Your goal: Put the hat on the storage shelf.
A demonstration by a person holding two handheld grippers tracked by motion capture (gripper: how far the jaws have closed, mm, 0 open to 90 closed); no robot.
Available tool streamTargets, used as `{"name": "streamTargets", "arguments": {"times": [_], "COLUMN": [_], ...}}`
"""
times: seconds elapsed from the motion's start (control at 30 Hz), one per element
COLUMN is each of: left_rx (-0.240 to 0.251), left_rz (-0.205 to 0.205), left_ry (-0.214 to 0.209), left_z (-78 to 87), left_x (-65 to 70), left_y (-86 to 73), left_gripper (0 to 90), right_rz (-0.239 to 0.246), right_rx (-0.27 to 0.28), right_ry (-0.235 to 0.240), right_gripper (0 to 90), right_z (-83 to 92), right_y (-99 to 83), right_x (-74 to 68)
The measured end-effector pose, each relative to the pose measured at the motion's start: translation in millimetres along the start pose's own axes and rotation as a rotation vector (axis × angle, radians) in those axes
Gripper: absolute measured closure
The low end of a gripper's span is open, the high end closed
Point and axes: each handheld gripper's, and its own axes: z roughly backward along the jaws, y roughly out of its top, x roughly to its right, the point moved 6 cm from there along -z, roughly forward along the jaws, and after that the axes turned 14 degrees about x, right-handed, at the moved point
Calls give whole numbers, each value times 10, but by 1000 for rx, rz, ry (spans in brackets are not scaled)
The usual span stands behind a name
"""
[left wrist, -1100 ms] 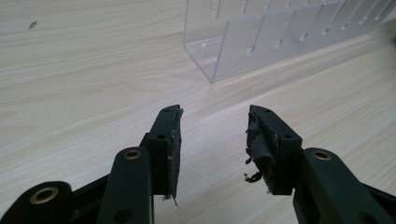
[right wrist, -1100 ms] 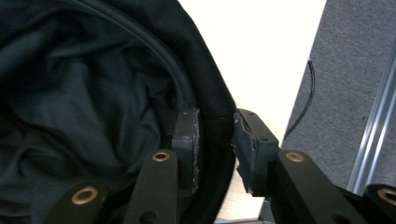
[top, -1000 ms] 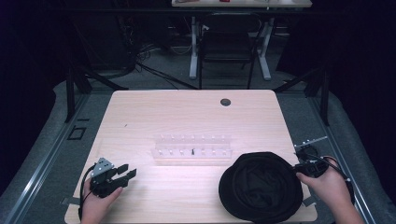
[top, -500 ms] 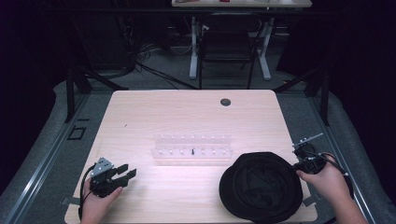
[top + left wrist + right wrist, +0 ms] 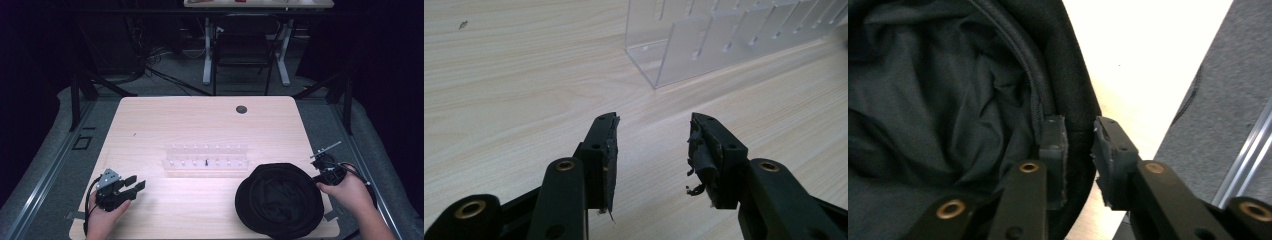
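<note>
Fingers of the right gripper [image 5: 1078, 145] stood slightly apart astride the rim of the black hat [image 5: 948, 90], one jaw inside, one outside, at the table's [image 5: 200, 120] near right edge. Left gripper [image 5: 651, 150] gaped wide, empty, near the clear rack [image 5: 724, 40].

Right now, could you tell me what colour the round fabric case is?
Black case, best seen in the high view.

Rack [image 5: 206, 159] mid-table, hat [image 5: 280, 200] near right, beside it
</note>
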Motion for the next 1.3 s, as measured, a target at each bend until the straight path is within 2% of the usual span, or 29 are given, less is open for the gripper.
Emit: {"name": "streamTargets", "arguments": {"times": [0.17,0.2,0.23,0.27,0.3,0.43,0.53,0.57,0.63,0.67,0.7,0.77,0.8,0.83,1.0,1.03,1.07,1.17,1.3], "left_rx": [-3,-4,-4,-5,-4,-6,-7,-5,-3,-5,-6,-7,-7,-6,-6,-6,-6,-5,-1], "left_rz": [4,3,3,2,3,3,3,4,3,3,3,4,5,5,4,4,3,3,4], "left_ry": [3,3,3,3,3,3,3,3,4,4,3,4,4,4,4,4,5,5,6], "left_z": [5,5,6,7,7,7,4,4,6,7,6,5,3,2,4,4,5,9,10], "left_x": [-8,-10,-12,-14,-14,-13,-9,-8,-7,-8,-9,-10,-9,-8,-8,-9,-11,-19,-19], "left_y": [0,0,-1,-1,-2,-4,-5,-4,-1,-2,-4,-6,-6,-5,-4,-4,-4,-1,2], "left_gripper": [550,550,550,550,550,550,550,550,550,550,550,550,550,549,549,549,549,549,549], "right_rz": [-19,-40,-47,-70,-62,-76,-151,-197,-210,-214,-248,-222,-214,-188,-180,-195,-182,-193,-220], "right_rx": [-10,-5,-24,-6,-39,-60,-71,-74,-75,-87,-70,-81,-72,-80,-76,-58,-76,-77,-72], "right_ry": [33,38,47,38,45,51,63,80,82,64,92,93,77,80,68,64,72,77,96], "right_gripper": [829,838,844,848,853,856,857,858,858,858,857,854,851,837,794,788,781,767,810], "right_z": [13,15,34,30,72,129,169,179,184,200,184,182,172,163,121,100,103,71,35], "right_y": [5,8,8,11,9,1,-24,-48,-64,-82,-100,-129,-138,-152,-161,-161,-165,-182,-201], "right_x": [2,-10,-11,-29,-26,-51,-56,-48,-39,-17,-33,-21,-19,-1,21,18,34,49,63]}}
